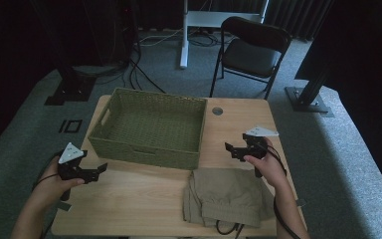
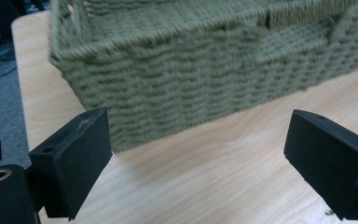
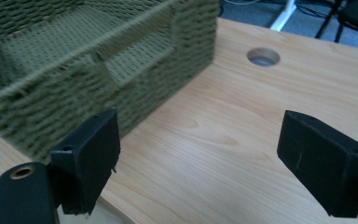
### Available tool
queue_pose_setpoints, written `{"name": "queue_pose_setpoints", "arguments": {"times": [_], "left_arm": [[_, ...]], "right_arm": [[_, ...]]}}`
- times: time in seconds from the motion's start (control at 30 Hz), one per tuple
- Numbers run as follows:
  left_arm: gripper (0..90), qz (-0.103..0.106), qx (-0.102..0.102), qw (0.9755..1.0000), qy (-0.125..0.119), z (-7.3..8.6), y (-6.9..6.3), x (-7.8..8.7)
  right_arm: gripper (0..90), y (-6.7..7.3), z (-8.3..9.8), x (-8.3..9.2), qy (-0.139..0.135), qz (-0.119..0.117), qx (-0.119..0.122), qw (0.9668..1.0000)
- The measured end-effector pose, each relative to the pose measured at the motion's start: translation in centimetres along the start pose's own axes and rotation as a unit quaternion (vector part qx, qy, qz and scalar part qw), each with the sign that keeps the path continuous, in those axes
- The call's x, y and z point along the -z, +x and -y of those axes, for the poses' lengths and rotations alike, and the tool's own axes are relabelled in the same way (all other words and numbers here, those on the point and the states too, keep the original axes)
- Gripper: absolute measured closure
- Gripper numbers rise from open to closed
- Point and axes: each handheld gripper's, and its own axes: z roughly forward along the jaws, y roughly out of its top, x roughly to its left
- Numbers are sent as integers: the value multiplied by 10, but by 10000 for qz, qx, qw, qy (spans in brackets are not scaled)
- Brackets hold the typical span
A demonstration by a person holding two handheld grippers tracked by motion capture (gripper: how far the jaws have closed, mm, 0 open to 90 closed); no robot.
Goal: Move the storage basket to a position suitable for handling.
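Nearest the person, folded khaki trousers point(image 1: 227, 196) lay at the table's point(image 1: 129, 199) front edge, right of centre, flat and untouched, likely staged for packing. The right gripper point(image 1: 235, 149) hovered just behind them, jaws wide apart and empty, aimed toward the basket point(image 1: 149, 127); it probably sat there to drop onto the cloth. The left gripper point(image 1: 98, 170) was held off the front left corner of the basket, jaws also spread with nothing between, apart from the weave, seemingly ready to steady it. The green woven basket stood empty mid-table, open top up, close enough to take the trousers. A folding chair point(image 1: 251, 50) stood beyond.
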Motion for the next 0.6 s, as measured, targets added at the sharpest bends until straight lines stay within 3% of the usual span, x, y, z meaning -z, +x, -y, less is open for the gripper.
{"name": "queue_pose_setpoints", "arguments": {"times": [0.33,0.5,0.6], "left_arm": [[83,-7,212,9995,-222,-15,11,1],[83,-46,168,9994,-307,-26,18,-4],[83,-91,272,9989,-373,-32,24,-9]], "right_arm": [[130,23,-19,-6,-143,-257,93,9995],[130,33,-26,-12,-149,-353,126,9992],[130,39,-31,-15,-169,-395,150,9990]]}}
